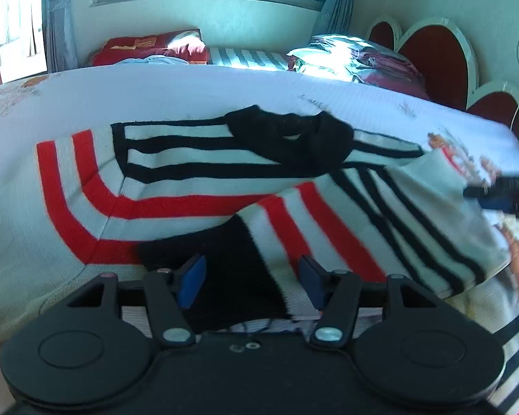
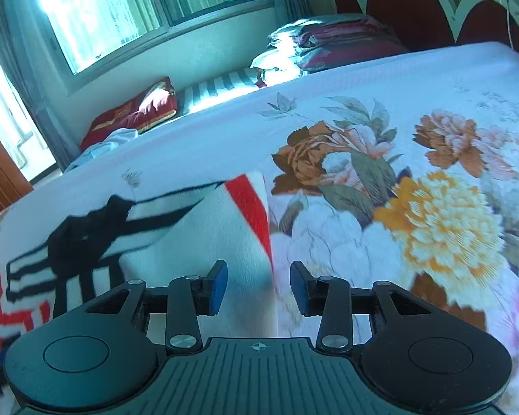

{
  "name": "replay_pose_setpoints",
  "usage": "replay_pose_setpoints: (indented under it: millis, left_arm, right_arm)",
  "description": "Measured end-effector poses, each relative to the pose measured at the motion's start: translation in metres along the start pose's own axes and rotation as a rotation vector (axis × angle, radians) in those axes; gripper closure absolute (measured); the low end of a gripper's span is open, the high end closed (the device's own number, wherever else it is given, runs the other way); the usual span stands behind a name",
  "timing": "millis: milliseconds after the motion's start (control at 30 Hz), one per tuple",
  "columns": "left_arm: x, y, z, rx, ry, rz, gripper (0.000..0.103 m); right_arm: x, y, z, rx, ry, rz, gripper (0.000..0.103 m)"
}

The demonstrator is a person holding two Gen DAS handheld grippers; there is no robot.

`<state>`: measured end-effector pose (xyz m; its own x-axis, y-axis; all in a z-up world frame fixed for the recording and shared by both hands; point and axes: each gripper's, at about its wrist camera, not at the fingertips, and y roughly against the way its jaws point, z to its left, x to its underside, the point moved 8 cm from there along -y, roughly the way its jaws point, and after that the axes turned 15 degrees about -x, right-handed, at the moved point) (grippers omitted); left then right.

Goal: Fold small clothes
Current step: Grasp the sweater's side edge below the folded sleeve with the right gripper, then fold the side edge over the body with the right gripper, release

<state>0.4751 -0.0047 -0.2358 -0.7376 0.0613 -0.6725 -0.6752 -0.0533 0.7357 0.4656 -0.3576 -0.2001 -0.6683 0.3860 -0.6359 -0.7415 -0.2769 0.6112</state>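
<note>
Striped sweater (image 1: 197, 173) lies on the bed (image 1: 190, 93), over a floral sheet (image 2: 415, 173). Cream knit with red and black bands, black collar (image 1: 290, 135) pointing towards the window.

Fold state, judged from the left wrist view: one sleeve (image 1: 328, 221) is laid diagonally across the body, its black cuff (image 1: 225, 259) ending near the lower middle of the garment. That reads as a first sleeve fold made or nearly made. The other sleeve, with red bands curving round the far left side, looks spread out and not folded in. No crosswise fold of the body is visible.

Left gripper (image 1: 251, 282): jaws wide apart, blue pads on either side of the black cuff. Cloth sits between them, but the pads do not look closed on it; not gripping, as far as shown.

Right gripper (image 2: 258, 287): jaws also wide apart, positioned over the sweater's edge where cream knit with a red band meets the sheet. Holding nothing. The picture is blurred there, so contact with the cloth cannot be confirmed.

Estimate: early stage. Remaining: second sleeve in, body folded over, tidy up. Only one garment is in view.
</note>
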Motion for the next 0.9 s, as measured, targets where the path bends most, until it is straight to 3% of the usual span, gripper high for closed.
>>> replay_pose_setpoints:
  millis: [200,267,367,433,467,667,900]
  left_arm:
    - [0.001,0.001,0.001,-0.009,0.003,-0.009,0.043]
    - [0.0,0.0,0.0,-0.013,-0.001,-0.012,0.042]
    - [-0.001,-0.002,0.001,-0.017,-0.006,-0.02,0.041]
    - [-0.001,-0.003,0.001,-0.021,-0.003,-0.025,0.041]
    - [-0.001,-0.004,0.001,-0.027,-0.008,-0.027,0.041]
    - [-0.009,0.009,0.001,-0.013,0.023,-0.035,0.044]
    - [-0.024,0.013,-0.031,0.065,0.006,-0.066,0.044]
  right_arm:
    - [-0.019,-0.033,-0.006,-0.021,-0.013,0.012,0.063]
    - [-0.02,-0.037,-0.005,-0.006,0.011,0.016,0.09]
    - [-0.019,-0.029,-0.006,0.088,0.112,-0.021,0.092]
    - [-0.014,-0.03,-0.027,0.164,0.103,-0.027,0.095]
    - [-0.013,-0.029,-0.035,0.186,0.083,-0.023,0.101]
    - [-0.019,-0.002,-0.023,0.114,0.063,-0.069,0.1]
    - [-0.001,-0.021,0.064,-0.063,0.178,-0.006,0.1]
